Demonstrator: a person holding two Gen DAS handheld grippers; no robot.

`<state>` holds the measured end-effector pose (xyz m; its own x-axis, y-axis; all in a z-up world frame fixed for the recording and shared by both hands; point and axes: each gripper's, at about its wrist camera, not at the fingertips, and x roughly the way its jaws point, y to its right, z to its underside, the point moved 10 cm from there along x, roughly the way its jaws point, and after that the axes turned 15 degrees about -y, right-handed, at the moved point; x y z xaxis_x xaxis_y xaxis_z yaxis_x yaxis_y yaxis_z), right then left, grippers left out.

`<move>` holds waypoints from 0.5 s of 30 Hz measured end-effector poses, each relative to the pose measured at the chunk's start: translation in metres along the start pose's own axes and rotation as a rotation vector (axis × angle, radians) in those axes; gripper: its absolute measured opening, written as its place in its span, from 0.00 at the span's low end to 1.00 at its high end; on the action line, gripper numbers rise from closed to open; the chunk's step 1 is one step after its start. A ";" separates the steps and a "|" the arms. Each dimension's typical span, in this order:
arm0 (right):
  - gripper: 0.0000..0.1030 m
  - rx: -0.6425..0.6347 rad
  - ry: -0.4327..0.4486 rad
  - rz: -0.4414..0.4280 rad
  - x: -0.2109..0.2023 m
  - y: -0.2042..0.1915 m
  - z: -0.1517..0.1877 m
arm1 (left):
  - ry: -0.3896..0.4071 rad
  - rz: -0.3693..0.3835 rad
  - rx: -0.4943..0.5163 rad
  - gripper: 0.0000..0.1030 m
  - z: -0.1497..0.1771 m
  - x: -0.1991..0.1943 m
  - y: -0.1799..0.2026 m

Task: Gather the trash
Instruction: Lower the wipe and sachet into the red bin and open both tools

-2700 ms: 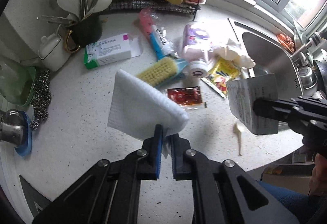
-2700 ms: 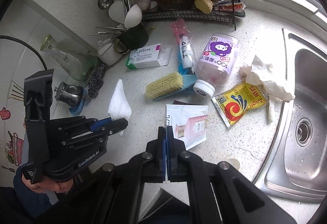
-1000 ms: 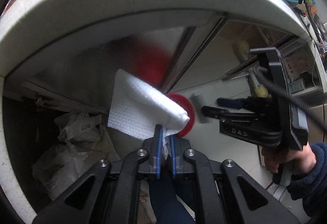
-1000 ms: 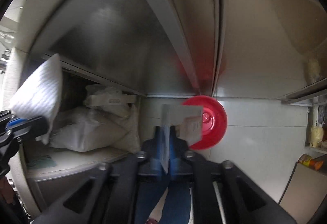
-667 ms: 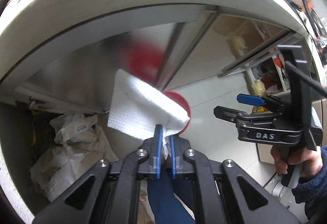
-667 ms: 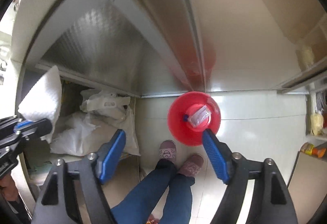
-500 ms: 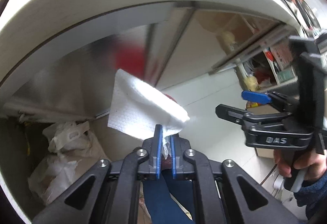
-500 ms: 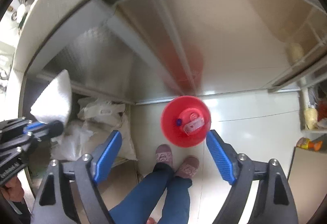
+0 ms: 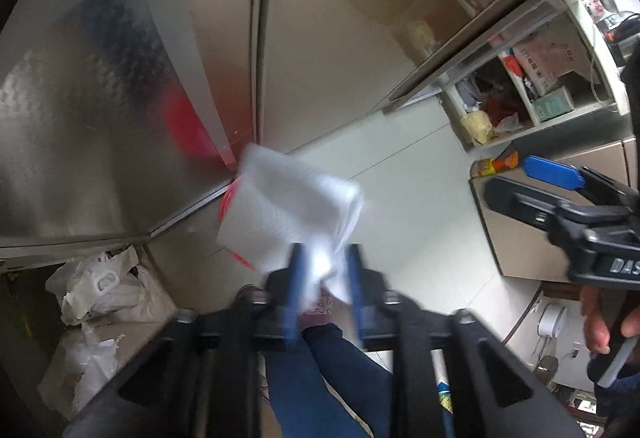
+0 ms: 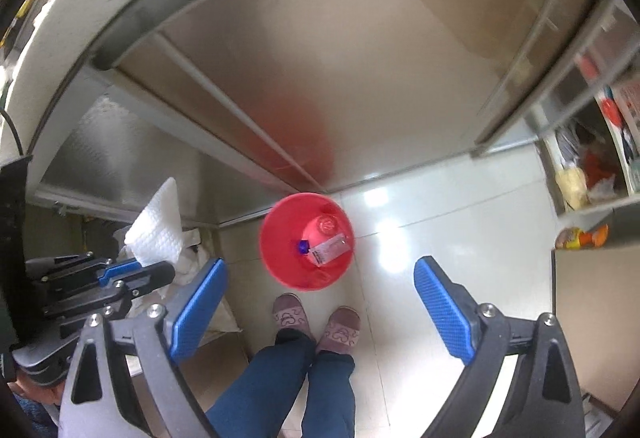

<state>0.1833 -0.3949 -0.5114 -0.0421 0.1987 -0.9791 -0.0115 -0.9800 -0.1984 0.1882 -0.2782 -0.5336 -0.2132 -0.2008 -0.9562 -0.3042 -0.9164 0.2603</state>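
A red bin [image 10: 280,238] stands on the pale floor below, with a pink lid and a white sachet [image 10: 328,248] inside. My right gripper [image 10: 320,266] hangs above it, jaws wide and still opening, nothing between the blue pads [image 10: 200,298]. My left gripper [image 9: 324,262] is over the bin's rim [image 9: 228,198], its jaws opening. The folded white paper towel [image 9: 288,214] is blurred, its corner loose between the parted fingers. In the right wrist view the towel [image 10: 156,230] stands up from the left gripper [image 10: 136,266] at the left edge. The right gripper [image 9: 560,194] shows at the right of the left wrist view.
A person's legs in blue trousers [image 10: 280,378] and slippers [image 10: 288,312] stand just in front of the bin. Stainless cabinet doors [image 9: 100,118] rise behind it. White plastic bags [image 9: 100,290] fill an open cupboard on the left. Cluttered shelves [image 9: 520,86] are on the right.
The right gripper dropped its packet into the red bin and spread its jaws wide. The left gripper moved over the bin, and its jaws have parted around the towel.
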 end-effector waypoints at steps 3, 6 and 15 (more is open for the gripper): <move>0.91 0.020 -0.002 0.001 0.002 0.005 0.004 | 0.008 0.003 0.004 0.44 -0.002 0.002 0.000; 0.91 0.028 -0.008 -0.001 -0.001 0.008 0.009 | 0.004 -0.033 0.005 0.48 -0.001 0.001 -0.004; 0.91 -0.011 -0.007 -0.024 -0.019 -0.013 0.017 | 0.036 -0.069 -0.020 0.55 0.018 -0.047 -0.011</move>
<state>0.1668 -0.3856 -0.4894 -0.0485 0.2222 -0.9738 -0.0019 -0.9750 -0.2223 0.1843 -0.2525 -0.4891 -0.1591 -0.1487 -0.9760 -0.2983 -0.9352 0.1911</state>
